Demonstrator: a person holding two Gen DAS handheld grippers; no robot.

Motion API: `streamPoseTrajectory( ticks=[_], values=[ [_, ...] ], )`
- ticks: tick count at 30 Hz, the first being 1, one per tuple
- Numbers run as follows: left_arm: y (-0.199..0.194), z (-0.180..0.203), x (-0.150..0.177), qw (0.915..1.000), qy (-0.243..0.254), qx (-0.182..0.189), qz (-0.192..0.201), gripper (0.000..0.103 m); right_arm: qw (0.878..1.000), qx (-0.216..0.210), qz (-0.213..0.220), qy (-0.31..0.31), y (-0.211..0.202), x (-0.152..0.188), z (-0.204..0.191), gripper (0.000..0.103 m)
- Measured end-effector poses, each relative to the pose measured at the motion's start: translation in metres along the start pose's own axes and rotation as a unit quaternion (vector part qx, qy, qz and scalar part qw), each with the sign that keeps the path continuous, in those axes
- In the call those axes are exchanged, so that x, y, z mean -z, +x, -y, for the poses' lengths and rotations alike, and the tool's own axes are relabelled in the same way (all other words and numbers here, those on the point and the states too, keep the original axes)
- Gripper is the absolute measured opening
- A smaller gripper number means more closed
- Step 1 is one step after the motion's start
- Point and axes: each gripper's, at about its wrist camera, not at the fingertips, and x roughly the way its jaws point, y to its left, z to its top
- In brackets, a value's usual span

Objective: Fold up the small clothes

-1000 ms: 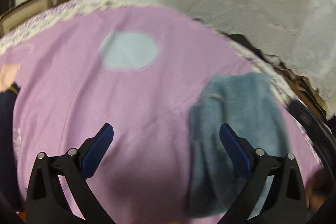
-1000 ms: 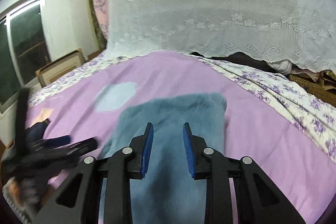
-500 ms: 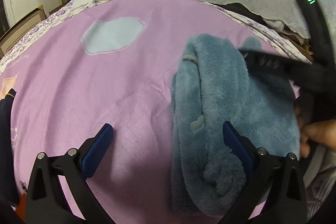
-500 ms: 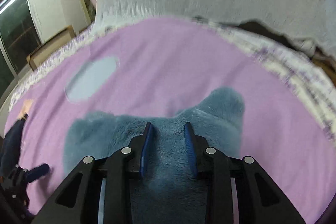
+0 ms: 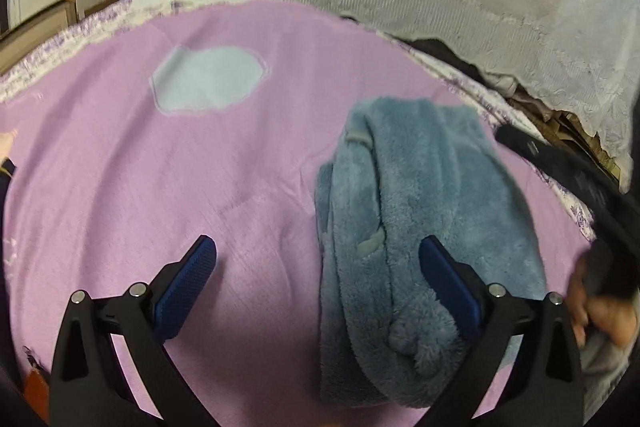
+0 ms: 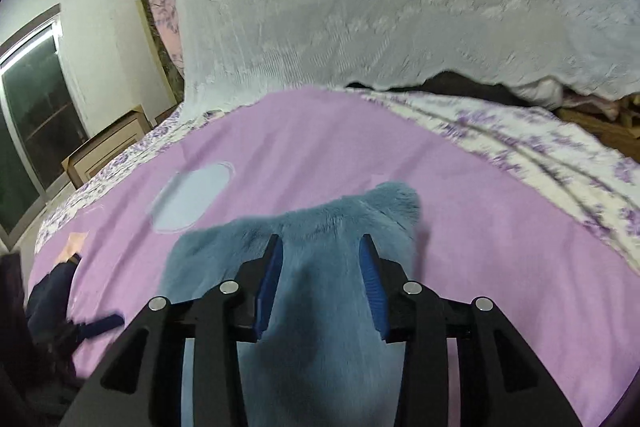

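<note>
One purple bedspread (image 5: 168, 187), covering the bed, with one pale blue oval patch (image 5: 208, 83) toward the far left; one white lace cover (image 6: 400, 7) draped behind at the far side; one flowered sheet (image 6: 540, 155) showing along the right edge. One blue fleece garment (image 5: 424, 211), folded into a long thick bundle, lying on the bedspread right of centre and running near to far; judged light, soft and limp, plush enough not to slip, prone to unroll if lifted by a single layer, so best taken through all layers at the near or far end. Two grippers: left gripper (image 5: 316, 283) spread wide, holding nothing, its right finger over the bundle's near part; right gripper (image 6: 320, 283) opening, fleece between the jaws, pads apparently no longer pressing on it
</note>
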Motion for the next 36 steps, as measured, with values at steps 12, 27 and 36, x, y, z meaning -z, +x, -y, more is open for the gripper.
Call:
streamPoseTrajectory(
  ticks=[12, 27, 36],
  values=[
    [0.025, 0.004, 0.001, 0.9975, 0.011, -0.056, -0.043, 0.099, 0.995, 0.031, -0.028, -0.092, -0.008, 0.073, -0.032, 0.054],
    [0.004, 0.017, 0.014, 0.9957, 0.037, -0.083, 0.018, 0.099, 0.996, 0.045, 0.001, -0.082, -0.017, 0.078, -0.027, 0.062],
    [-0.026, 0.033, 0.023, 0.9891, 0.067, -0.104, 0.080, 0.098, 0.997, 0.043, 0.045, -0.051, -0.039, 0.082, -0.017, 0.076]
  ],
)
